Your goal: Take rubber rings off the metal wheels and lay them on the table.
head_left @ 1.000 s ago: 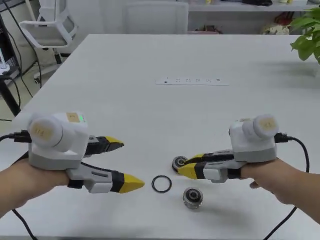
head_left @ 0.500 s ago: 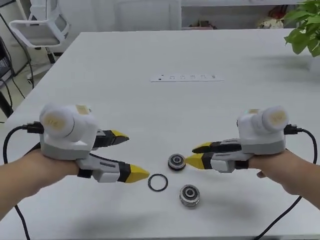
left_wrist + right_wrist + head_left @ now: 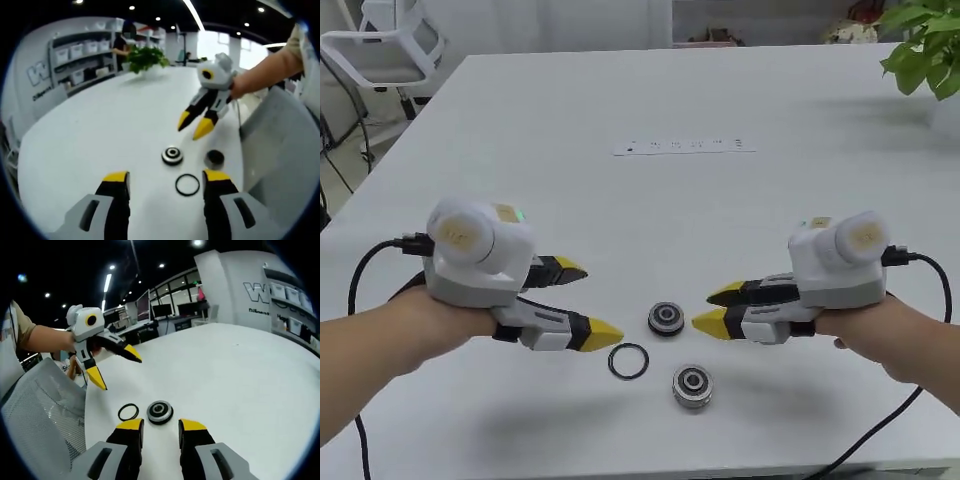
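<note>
**Head view.** A person holds two white-and-grey grippers with yellow-tipped jaws low over a wide white surface. The left gripper comes in from nine o'clock, its jaws wide apart and holding nothing. The right gripper comes in from three o'clock, its jaws a little apart and also holding nothing. A thin black rubber ring lies flat and loose on the surface between the two grippers, just beside the lower left jaw tip. From the ring, the farther metal wheel, small and round with a dark centre, sits near at about one o'clock. It is just beside the right jaw tips. The nearer metal wheel, with a silvery rim, sits at about four o'clock from the ring. A flat white socket strip lies well apart at twelve o'clock, and a leafy green plant stands at two o'clock.

**Left gripper view.** The left gripper has its jaws spread wide. The black rubber ring lies between the tips, nearer the right-hand one. The farther metal wheel lies at twelve o'clock, and the nearer metal wheel at one o'clock. Beyond them hangs the right gripper.

**Right gripper view.** The right gripper has its jaws slightly parted. The farther metal wheel lies just ahead of the tips, with the black rubber ring at ten o'clock. The left gripper hangs above with its jaws open.
</note>
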### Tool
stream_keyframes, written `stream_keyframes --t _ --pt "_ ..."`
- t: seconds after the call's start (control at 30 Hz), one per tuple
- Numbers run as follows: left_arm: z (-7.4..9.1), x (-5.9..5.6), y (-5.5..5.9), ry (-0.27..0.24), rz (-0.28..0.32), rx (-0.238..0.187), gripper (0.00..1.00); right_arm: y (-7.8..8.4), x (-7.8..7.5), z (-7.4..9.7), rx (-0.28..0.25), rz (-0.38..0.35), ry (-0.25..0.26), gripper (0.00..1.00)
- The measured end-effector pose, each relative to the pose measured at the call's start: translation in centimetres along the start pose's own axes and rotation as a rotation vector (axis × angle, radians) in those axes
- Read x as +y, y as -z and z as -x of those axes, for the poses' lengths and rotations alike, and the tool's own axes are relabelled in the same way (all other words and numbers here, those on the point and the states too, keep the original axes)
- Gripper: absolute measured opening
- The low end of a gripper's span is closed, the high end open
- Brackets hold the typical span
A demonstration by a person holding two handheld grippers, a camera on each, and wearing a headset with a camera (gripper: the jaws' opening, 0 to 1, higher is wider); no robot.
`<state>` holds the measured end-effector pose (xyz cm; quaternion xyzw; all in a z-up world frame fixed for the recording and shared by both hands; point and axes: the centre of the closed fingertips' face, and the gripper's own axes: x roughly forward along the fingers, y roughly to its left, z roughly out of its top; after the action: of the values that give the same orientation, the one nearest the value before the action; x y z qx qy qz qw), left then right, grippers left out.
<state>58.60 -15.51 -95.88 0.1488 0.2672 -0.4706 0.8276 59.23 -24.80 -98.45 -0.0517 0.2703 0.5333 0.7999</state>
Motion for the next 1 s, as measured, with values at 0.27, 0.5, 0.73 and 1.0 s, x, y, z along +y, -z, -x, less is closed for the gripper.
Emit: stream_keyframes --t 0.27,0.5,0.73,1.0 --pt "-1.6 -0.6 0.0 0.031 -0.006 0.013 0.56 0.3 -0.1 -0.7 0.01 0.016 -0.003 0.27" --pt "-2.9 -0.8 -0.2 0.056 -0.014 0.018 0.51 0.5 -0.1 -1.2 0.017 0.028 -0.002 0.29" --pt "-4.0 -1.5 -0.6 0.077 -0.026 0.02 0.47 0.7 0.2 -1.4 0.02 0.034 -0.008 0.3" --pt "-5.2 -2.1 -0.5 0.095 -0.018 0.029 0.38 0.9 0.3 -1.4 0.022 0.035 -0.011 0.29"
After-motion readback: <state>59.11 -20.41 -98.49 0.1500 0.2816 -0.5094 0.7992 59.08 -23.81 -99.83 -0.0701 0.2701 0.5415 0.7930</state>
